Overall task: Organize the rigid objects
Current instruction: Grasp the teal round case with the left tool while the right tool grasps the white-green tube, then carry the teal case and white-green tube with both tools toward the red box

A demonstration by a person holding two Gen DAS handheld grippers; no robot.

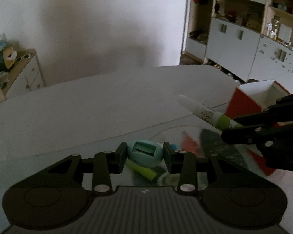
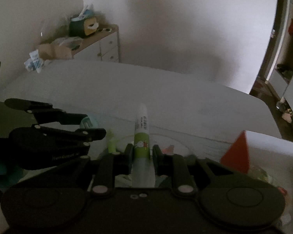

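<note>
While the left gripper (image 1: 144, 154) pinches a smooth, slippery sharpener (image 1: 145, 153), the right gripper (image 2: 142, 153) squeezes a light, stiff marker (image 2: 141, 134) mid-barrel.

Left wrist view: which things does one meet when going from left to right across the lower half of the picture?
Left tongs shut on the teal sharpener → white-and-green glue stick → red-and-white box → right tongs, which hold the glue stick.
</note>
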